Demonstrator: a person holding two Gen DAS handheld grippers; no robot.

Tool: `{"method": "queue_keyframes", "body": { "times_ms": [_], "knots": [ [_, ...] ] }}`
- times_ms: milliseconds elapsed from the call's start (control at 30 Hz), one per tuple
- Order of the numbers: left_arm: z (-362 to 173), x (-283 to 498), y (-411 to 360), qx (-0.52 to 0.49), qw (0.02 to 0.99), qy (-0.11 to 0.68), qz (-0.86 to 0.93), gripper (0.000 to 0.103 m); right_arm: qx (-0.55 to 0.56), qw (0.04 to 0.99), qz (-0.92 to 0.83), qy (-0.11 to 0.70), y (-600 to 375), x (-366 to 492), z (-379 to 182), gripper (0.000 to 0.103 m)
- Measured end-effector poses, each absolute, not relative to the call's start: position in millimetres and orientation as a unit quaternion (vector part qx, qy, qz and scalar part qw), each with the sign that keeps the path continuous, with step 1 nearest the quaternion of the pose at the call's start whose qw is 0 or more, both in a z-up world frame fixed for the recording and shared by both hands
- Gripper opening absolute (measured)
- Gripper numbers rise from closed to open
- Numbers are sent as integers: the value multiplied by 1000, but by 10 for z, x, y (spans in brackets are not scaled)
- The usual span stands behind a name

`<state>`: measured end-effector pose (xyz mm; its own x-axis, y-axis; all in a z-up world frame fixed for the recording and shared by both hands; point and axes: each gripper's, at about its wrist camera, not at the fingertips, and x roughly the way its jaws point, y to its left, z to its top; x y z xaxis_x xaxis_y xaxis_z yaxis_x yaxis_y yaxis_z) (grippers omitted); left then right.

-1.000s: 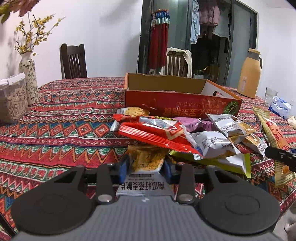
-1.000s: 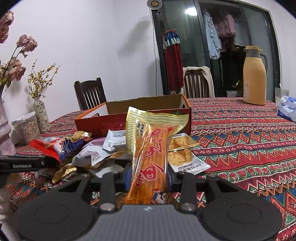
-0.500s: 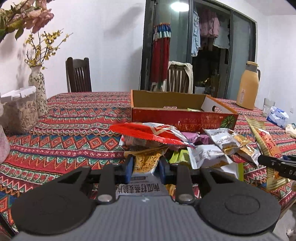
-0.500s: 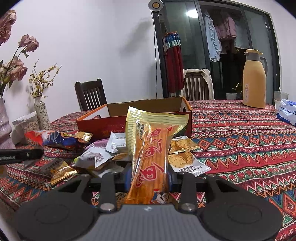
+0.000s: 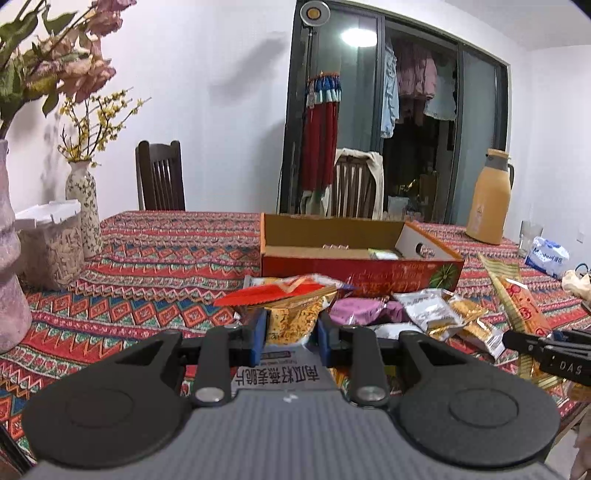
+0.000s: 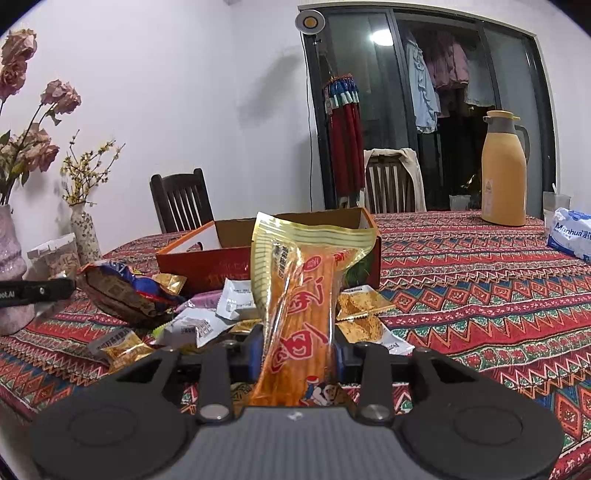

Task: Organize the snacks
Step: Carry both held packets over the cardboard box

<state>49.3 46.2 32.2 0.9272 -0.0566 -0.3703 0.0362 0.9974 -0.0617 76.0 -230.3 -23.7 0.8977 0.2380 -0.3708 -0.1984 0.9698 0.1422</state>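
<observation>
A: Left wrist view first. We've got our left gripper (image 5: 289, 334) clamped on a yellow cracker packet (image 5: 293, 325), and the red box (image 5: 360, 264) sits straight ahead past the fingers, beyond the snack pile (image 5: 424, 317).

B: Yep. In the right wrist view our right gripper (image 6: 298, 350) pinches the long orange snack stick (image 6: 304, 314) upright, with the box (image 6: 236, 258) just behind it and slightly left on the tablecloth (image 6: 480, 288).

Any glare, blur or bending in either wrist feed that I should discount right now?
Left wrist view: ceiling-light reflection glares in the glass door; the red snack packet above the left gripper is motion-blurred. Right wrist view: same reflection; the door frame bows with fisheye; the orange snack pack in the right gripper is sharp.
</observation>
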Motion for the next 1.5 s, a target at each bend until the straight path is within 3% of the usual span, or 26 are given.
{"method": "queue_keyframes", "body": {
  "times_ms": [733, 1500],
  "knots": [
    [531, 761, 187, -31, 983, 171, -52, 29, 48, 978, 113, 170, -2269, 879, -46, 35],
    [765, 1888, 86, -32, 983, 174, -45, 29, 54, 982, 113, 144, -2198, 1889, 352, 35]
  ]
}}
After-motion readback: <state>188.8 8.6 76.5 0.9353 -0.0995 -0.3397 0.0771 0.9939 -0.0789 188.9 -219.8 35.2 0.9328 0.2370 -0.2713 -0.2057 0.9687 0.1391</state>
